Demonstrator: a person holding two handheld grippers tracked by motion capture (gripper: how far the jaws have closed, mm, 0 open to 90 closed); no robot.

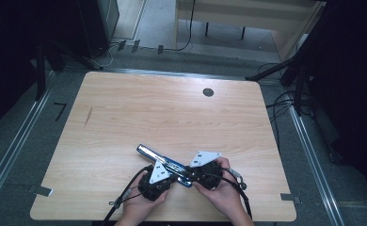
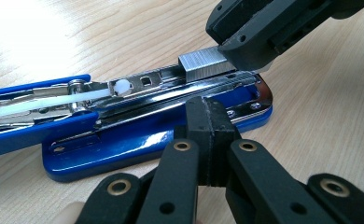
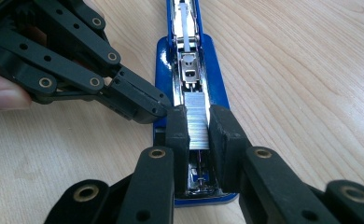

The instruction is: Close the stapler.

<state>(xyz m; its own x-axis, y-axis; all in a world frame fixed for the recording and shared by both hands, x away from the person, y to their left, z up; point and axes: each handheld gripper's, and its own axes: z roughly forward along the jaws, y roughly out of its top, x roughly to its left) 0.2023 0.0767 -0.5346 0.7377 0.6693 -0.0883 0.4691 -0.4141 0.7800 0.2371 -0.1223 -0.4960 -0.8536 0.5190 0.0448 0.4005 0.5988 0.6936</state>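
Two grippers are meeting low in the middle of the high view, over a blue stapler that is lying open on the table.

At the left of that view, the left gripper is sitting by the stapler's side. In the left gripper view its jaws are pressed tight together with nothing between them, and their tips are touching the blue base in the middle of the frame.

Going right, the right gripper is coming in from the other side. In the right gripper view its jaws are standing narrow, and they are squeezing a strip of staples in the middle of the frame, right over the shiny metal track.

I think the staples are light and stiff, but the strip can snap into bits if it is squeezed hard or bent. Holding it by its two long sides looks best. The stapler seems heavy and slippery, so pushing down on its base should be keeping it from sliding.
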